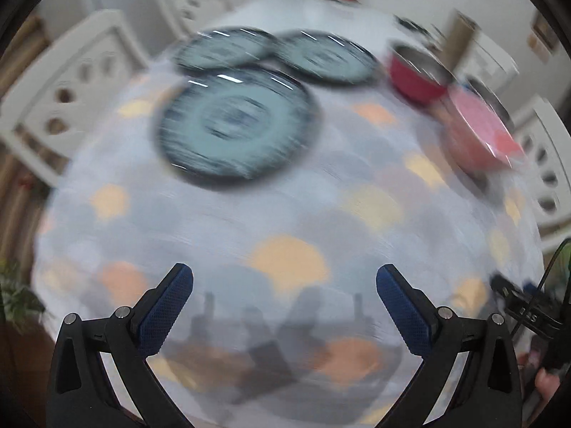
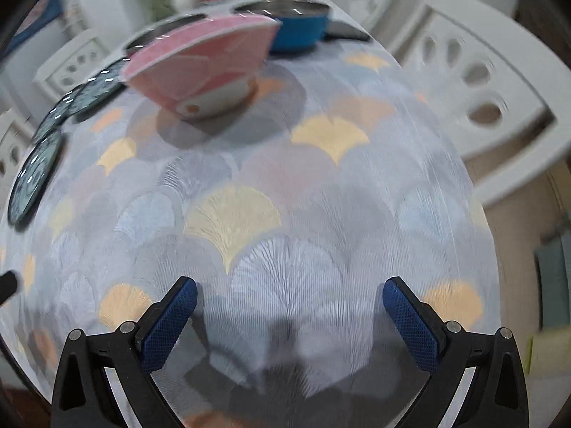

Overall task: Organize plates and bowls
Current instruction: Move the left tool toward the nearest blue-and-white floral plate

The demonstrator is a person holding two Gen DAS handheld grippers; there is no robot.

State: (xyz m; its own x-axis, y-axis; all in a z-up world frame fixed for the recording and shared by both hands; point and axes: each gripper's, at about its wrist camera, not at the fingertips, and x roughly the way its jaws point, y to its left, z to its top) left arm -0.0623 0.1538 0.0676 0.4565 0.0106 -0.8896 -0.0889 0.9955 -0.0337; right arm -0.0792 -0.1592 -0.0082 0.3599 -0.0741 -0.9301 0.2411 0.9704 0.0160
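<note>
Three round dark-rimmed teal plates (image 1: pixel 233 126) lying flat in a cluster on a table covered by a pale fan-patterned cloth (image 2: pixel 285 214).

Beside them a pink ceramic bowl (image 2: pixel 203 67), upright, then a red metal-lined bowl (image 1: pixel 415 71) and a blue one (image 2: pixel 298 25). White cut-out chairs (image 2: pixel 474 82) around. Left gripper (image 1: pixel 284 281) and right gripper (image 2: pixel 289 294) both spread wide, empty, over bare cloth.

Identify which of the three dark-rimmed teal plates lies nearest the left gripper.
The largest-looking teal plate, lying in front of the other two, closest to the left gripper.
</note>
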